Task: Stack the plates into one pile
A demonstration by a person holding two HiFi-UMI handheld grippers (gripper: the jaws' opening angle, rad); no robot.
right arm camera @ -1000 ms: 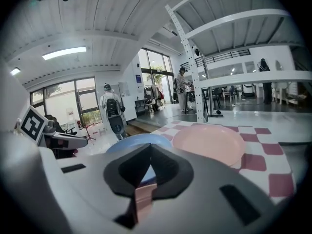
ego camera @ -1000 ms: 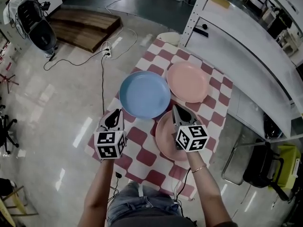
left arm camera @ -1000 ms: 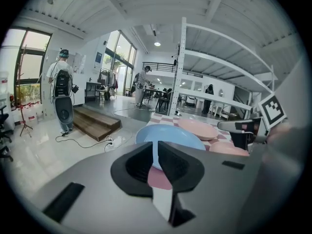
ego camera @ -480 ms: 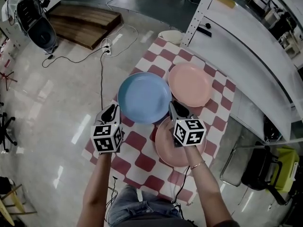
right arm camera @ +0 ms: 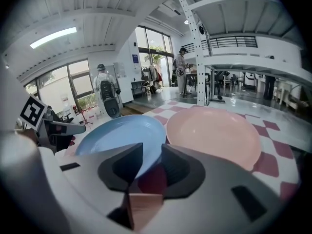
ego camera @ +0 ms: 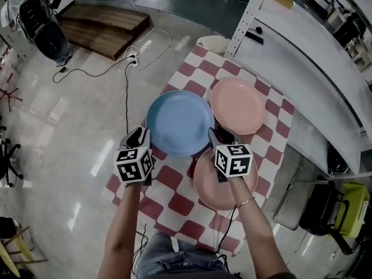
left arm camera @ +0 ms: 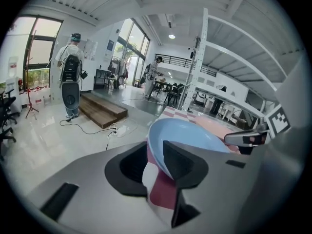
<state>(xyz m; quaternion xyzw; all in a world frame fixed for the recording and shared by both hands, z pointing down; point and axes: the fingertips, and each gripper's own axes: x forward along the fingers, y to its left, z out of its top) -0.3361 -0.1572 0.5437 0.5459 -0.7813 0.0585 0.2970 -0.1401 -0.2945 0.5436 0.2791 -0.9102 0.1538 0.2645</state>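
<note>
A blue plate (ego camera: 180, 122) lies on the red and white checked cloth (ego camera: 174, 193). One pink plate (ego camera: 237, 105) sits to its far right and another pink plate (ego camera: 221, 185) to its near right. My left gripper (ego camera: 138, 137) is at the blue plate's left rim, and my right gripper (ego camera: 216, 137) is at its near right rim. In the left gripper view the blue plate (left arm camera: 190, 135) has its rim in the gap of the left gripper (left arm camera: 155, 155). The right gripper (right arm camera: 148, 162) likewise straddles the blue plate (right arm camera: 117, 130). Both pairs of jaws have just been opening and do not press on the rim.
A white shelf rack (ego camera: 302, 57) runs along the table's right side, with a chair (ego camera: 325, 205) below it. A white bucket (ego camera: 212, 42) stands past the table's far end. A wooden platform (ego camera: 104, 31) and cables lie on the floor at left.
Both grippers have come down and forward onto the blue plate's rim. The plates have kept their places on the cloth.
</note>
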